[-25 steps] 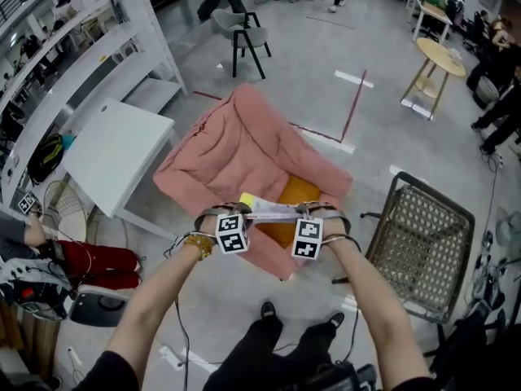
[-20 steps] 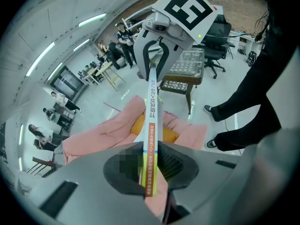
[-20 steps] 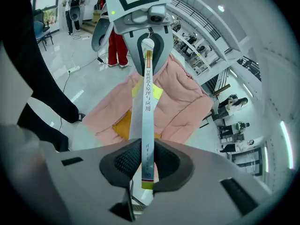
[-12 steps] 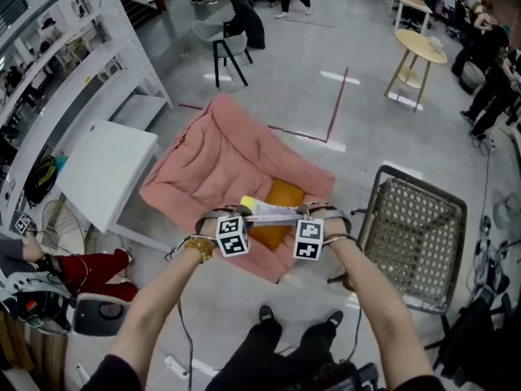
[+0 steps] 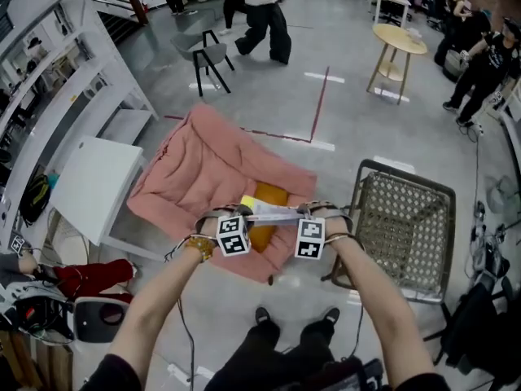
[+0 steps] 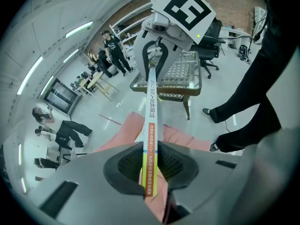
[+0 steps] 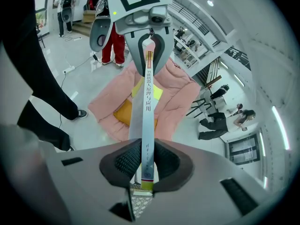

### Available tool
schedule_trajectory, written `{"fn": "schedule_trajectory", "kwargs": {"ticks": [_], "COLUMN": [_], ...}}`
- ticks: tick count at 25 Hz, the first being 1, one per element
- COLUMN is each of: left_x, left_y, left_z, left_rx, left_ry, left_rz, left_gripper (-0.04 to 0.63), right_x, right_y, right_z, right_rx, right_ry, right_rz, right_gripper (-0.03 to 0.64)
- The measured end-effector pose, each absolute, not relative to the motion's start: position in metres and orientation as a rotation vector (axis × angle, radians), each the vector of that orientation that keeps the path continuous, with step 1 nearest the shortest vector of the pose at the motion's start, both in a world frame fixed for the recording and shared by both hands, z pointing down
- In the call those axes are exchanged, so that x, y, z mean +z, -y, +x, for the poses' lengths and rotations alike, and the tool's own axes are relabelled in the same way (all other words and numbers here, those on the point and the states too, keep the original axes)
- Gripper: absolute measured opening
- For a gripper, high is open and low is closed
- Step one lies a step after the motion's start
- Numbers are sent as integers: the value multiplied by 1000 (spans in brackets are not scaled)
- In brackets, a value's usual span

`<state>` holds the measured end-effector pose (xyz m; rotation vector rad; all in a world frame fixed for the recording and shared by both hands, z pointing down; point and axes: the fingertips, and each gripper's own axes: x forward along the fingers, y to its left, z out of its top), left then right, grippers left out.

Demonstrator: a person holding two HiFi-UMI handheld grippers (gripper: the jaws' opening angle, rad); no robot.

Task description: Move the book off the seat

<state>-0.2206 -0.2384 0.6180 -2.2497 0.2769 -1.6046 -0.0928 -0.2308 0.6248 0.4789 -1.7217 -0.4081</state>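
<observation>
The thin book with a white and yellow printed spine (image 5: 273,213) hangs level in the air, spine up, clamped at each end; the left gripper (image 5: 244,210) has its fingers (image 6: 127,162) drawn in narrow on the book's left end, and the right gripper (image 5: 306,212) has its own fingers pressed the same way on the right end; in both gripper views the dark ribbed pads sit tight against the covers, with the spine (image 6: 152,139) running straight out to the other gripper opposite. A yellow patch at the book's left end is probably its cover, though the head view is too small to be sure.

Below the book, well apart from it, lies the pink padded seat (image 5: 203,177), tilted on the grey floor (image 5: 342,116); a flat orange cushion (image 5: 269,195) rests on the seat's front part, right under the book.

Just right of the seat stands a dark-framed chair with a woven cane seat (image 5: 403,226); to the left stands a white table (image 5: 94,186) beside a white shelving rack (image 5: 57,63); farther off are a grey chair on black legs (image 5: 199,51), a round wooden table (image 5: 393,43), and people (image 5: 264,10) on the floor.
</observation>
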Motion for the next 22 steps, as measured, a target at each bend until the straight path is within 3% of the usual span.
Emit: {"fn": "schedule_trajectory", "kwargs": {"ticks": [22], "left_x": [595], "left_y": [231], "left_z": [-69], "left_rx": [-1533], "left_ry": [-109], "left_rz": [-2183], "left_gripper": [71], "right_x": [605], "right_y": [205], "right_z": [55], "right_rx": [-325], "right_ry": [1691], "right_rz": [627], "right_gripper": [71]}}
